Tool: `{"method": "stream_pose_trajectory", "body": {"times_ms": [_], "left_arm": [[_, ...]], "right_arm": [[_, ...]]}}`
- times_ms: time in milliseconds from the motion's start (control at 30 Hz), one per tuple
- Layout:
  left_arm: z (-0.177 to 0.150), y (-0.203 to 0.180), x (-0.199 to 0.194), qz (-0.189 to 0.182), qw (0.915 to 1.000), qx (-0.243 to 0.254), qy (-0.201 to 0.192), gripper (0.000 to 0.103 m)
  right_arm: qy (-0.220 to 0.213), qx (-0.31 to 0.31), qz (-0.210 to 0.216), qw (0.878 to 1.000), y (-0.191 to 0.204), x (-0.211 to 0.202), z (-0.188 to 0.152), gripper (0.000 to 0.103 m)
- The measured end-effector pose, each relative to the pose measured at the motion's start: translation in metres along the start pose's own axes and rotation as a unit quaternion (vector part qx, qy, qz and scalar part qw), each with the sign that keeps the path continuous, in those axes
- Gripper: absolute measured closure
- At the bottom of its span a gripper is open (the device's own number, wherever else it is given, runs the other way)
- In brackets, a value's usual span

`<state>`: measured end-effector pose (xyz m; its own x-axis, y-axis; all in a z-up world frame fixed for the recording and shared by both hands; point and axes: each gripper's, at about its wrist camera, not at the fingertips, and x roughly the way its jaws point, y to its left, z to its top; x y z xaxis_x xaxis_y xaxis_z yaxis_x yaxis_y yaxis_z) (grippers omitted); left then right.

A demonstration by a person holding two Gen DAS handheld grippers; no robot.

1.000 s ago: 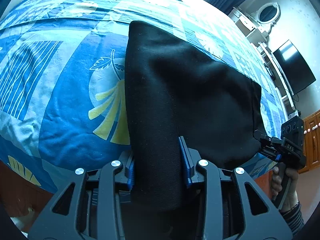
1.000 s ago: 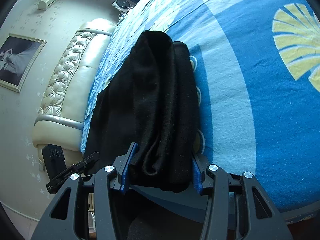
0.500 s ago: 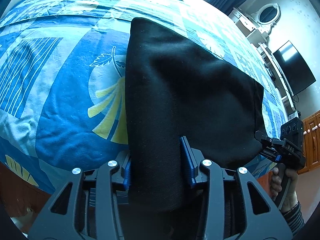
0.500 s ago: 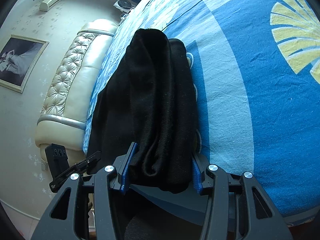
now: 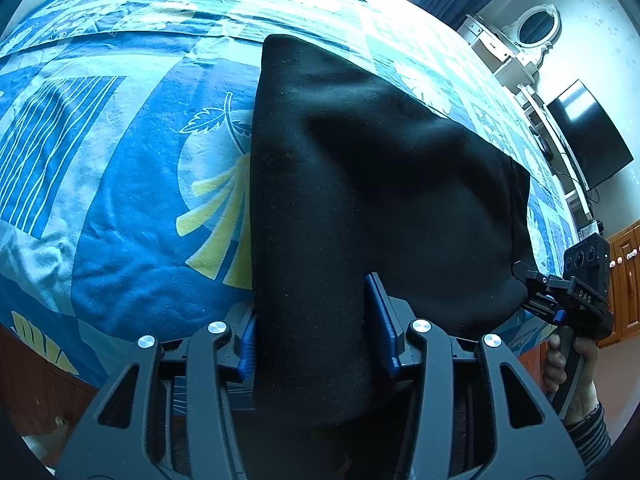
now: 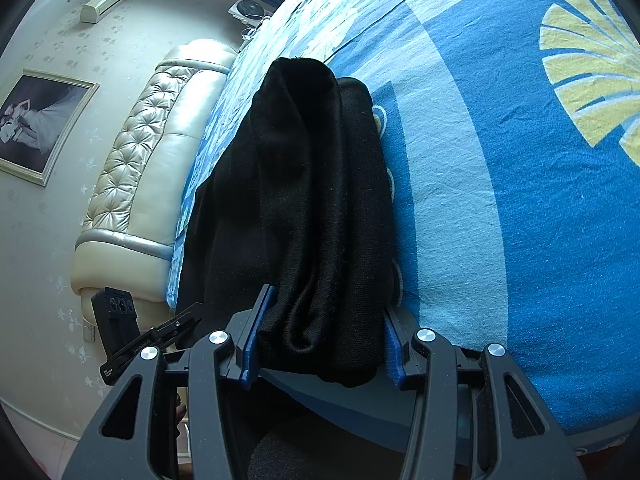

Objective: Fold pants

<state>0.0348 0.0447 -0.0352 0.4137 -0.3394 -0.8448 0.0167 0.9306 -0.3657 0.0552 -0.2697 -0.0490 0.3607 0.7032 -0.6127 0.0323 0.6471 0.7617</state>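
Between the blue pads of the left gripper [image 5: 318, 320] lay a thick fold of the black pants [image 5: 360, 184], and its jaws were opening; cloth still touched the left pad while a slim gap showed beside the right one. At the near edge of the bed [image 6: 520, 200], the right gripper [image 6: 322, 334] had its jaws partly closed around a bunched end of the pants [image 6: 312, 200]. Folded, the pants lay flat on the blue patterned bedspread [image 5: 120, 200]. Far left stood a cream tufted headboard [image 6: 136, 184].
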Motion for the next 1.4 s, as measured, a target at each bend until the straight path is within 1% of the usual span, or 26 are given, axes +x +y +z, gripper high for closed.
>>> {"method": "stream_pose_trajectory", "body": {"times_ms": [67, 100, 133, 167, 200, 267, 300, 367, 400, 533, 567, 600, 700, 733, 800, 833, 967, 1067, 1133, 1233, 1267, 1300, 1333, 1367, 1400], "left_arm": [[0.000, 0.000, 0.000, 0.002, 1.0000, 0.002, -0.002, 0.054], [0.000, -0.001, 0.000, 0.005, 1.0000, 0.004, -0.003, 0.050], [0.000, -0.001, 0.000, 0.005, 1.0000, 0.006, -0.005, 0.049], [0.000, -0.001, 0.000, 0.001, 0.9999, 0.007, -0.009, 0.045], [-0.001, 0.000, 0.000, -0.007, 0.9999, 0.010, -0.011, 0.038], [-0.001, 0.000, -0.001, -0.024, 0.9996, 0.014, -0.009, 0.029], [-0.001, 0.001, -0.003, -0.036, 0.9992, 0.016, -0.008, 0.026], [0.001, 0.003, -0.008, -0.056, 0.9983, 0.013, -0.009, 0.024], [0.004, 0.007, -0.011, -0.075, 0.9971, 0.002, -0.008, 0.023], [0.014, 0.029, -0.016, -0.136, 0.9892, -0.054, -0.002, 0.022], [0.016, 0.036, -0.019, -0.151, 0.9861, -0.068, -0.006, 0.022], [0.018, 0.043, -0.022, -0.168, 0.9824, -0.082, -0.008, 0.019], [0.025, 0.056, -0.032, -0.207, 0.9727, -0.103, -0.017, 0.016], [0.029, 0.059, -0.034, -0.204, 0.9733, -0.102, -0.023, 0.015], [0.038, 0.063, -0.032, -0.179, 0.9787, -0.094, -0.033, 0.015], [0.042, 0.065, -0.028, -0.172, 0.9801, -0.093, -0.032, 0.015], [0.062, 0.068, -0.001, -0.168, 0.9812, -0.094, -0.015, 0.015], [0.079, 0.065, 0.021, -0.163, 0.9829, -0.085, -0.008, 0.015], [0.090, 0.063, 0.036, -0.168, 0.9823, -0.082, 0.000, 0.015], [0.100, 0.058, 0.050, -0.172, 0.9827, -0.068, 0.010, 0.015], [0.102, 0.055, 0.052, -0.167, 0.9842, -0.058, 0.010, 0.021], [0.104, 0.053, 0.054, -0.156, 0.9867, -0.046, 0.011, 0.032], [0.106, 0.050, 0.056, -0.150, 0.9880, -0.034, 0.014, 0.037], [0.106, 0.047, 0.057, -0.151, 0.9880, -0.024, 0.017, 0.051], [0.106, 0.044, 0.057, -0.153, 0.9879, -0.016, 0.019, 0.057]], "right_arm": [[-0.001, 0.000, 0.001, 1.000, 0.001, -0.001, 0.001, 0.055], [-0.001, 0.000, 0.002, 1.000, 0.001, -0.001, 0.001, 0.055], [-0.001, 0.001, 0.007, 1.000, 0.001, -0.003, 0.002, 0.053], [-0.002, 0.003, 0.012, 1.000, -0.002, -0.005, 0.002, 0.050], [-0.002, 0.005, 0.016, 1.000, -0.002, -0.006, 0.003, 0.048], [-0.001, 0.006, 0.024, 1.000, -0.002, -0.009, 0.004, 0.045], [0.000, 0.006, 0.026, 1.000, -0.001, -0.010, 0.005, 0.042], [0.000, 0.005, 0.027, 1.000, -0.002, -0.018, 0.007, 0.037], [-0.003, 0.004, 0.025, 1.000, -0.003, -0.021, 0.008, 0.034], [-0.022, 0.010, 0.022, 0.999, -0.007, -0.034, 0.019, 0.029], [-0.025, 0.015, 0.025, 0.999, -0.010, -0.036, 0.022, 0.029], [-0.028, 0.020, 0.028, 0.999, -0.011, -0.036, 0.025, 0.029], [-0.027, 0.023, 0.033, 0.999, -0.011, -0.028, 0.036, 0.028], [-0.025, 0.019, 0.030, 0.999, -0.009, -0.024, 0.040, 0.028], [-0.025, 0.012, 0.025, 0.999, -0.009, -0.019, 0.049, 0.028], [-0.025, 0.009, 0.022, 0.999, -0.007, -0.012, 0.057, 0.027], [-0.024, 0.010, 0.031, 0.999, -0.001, 0.006, 0.080, 0.026], [-0.024, 0.013, 0.030, 0.999, 0.003, 0.021, 0.098, 0.026], [-0.018, 0.013, 0.034, 0.999, 0.005, 0.030, 0.108, 0.025], [-0.007, 0.014, 0.048, 0.999, 0.005, 0.040, 0.118, 0.022], [-0.006, 0.012, 0.049, 0.999, 0.005, 0.042, 0.119, 0.022], [-0.006, 0.008, 0.051, 0.999, 0.007, 0.044, 0.120, 0.021], [-0.006, 0.000, 0.050, 0.999, 0.009, 0.046, 0.120, 0.022], [-0.003, -0.010, 0.043, 0.999, 0.011, 0.049, 0.120, 0.028], [0.000, -0.017, 0.035, 0.999, 0.012, 0.050, 0.120, 0.040]]}}
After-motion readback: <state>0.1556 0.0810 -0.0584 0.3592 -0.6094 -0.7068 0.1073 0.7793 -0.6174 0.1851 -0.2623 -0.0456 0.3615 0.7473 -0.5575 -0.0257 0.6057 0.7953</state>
